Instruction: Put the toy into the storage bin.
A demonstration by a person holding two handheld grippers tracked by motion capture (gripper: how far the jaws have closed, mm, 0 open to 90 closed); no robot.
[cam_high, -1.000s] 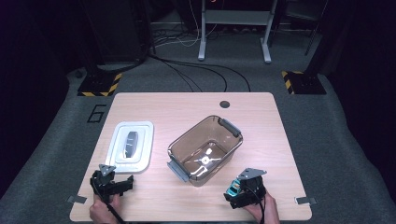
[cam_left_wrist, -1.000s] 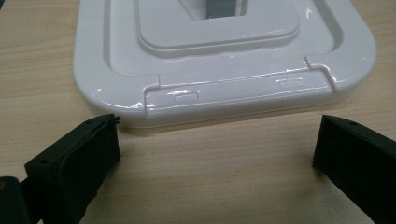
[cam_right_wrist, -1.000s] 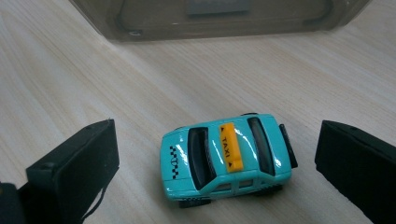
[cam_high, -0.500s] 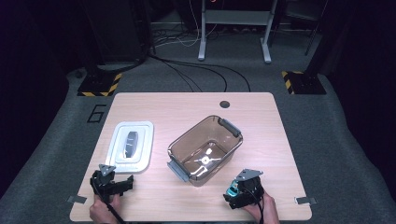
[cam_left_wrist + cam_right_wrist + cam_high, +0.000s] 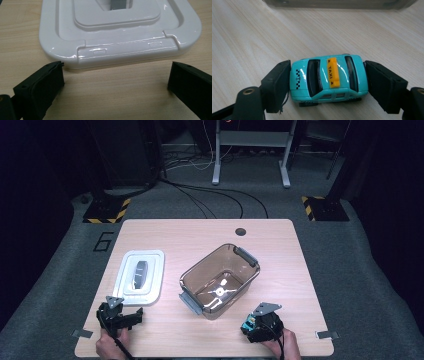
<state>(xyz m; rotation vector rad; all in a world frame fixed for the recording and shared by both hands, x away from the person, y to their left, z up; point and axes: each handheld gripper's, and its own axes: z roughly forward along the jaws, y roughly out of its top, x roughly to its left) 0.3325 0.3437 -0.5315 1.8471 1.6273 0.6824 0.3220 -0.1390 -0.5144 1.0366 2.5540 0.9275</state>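
We hold the right gripper (image 5: 248, 326) low over the worktop (image 5: 280, 250) near its near right corner. Its fingers (image 5: 277, 82) have just been closing and now press on the two ends of a small teal taxi (image 5: 328, 77), which sits on its wheels on the wood with its yellow roof sign up. In the high view the taxi (image 5: 246, 324) shows as a spot of teal at the gripper's tip, just off the near side of the clear tub (image 5: 220, 279).

The tub stands open and turned at a slant in the middle of the worktop, with a grey latch at each end. In the right gripper view its wall (image 5: 342, 3) runs along the top, a little beyond the taxi.

Our left gripper (image 5: 131, 317) rests near the near left corner. Its fingers (image 5: 40, 85) stand wide apart with nothing between them, pointing at the near edge of the white lid (image 5: 120, 37). The lid (image 5: 141, 276) lies flat by the left edge, apart from the tub.
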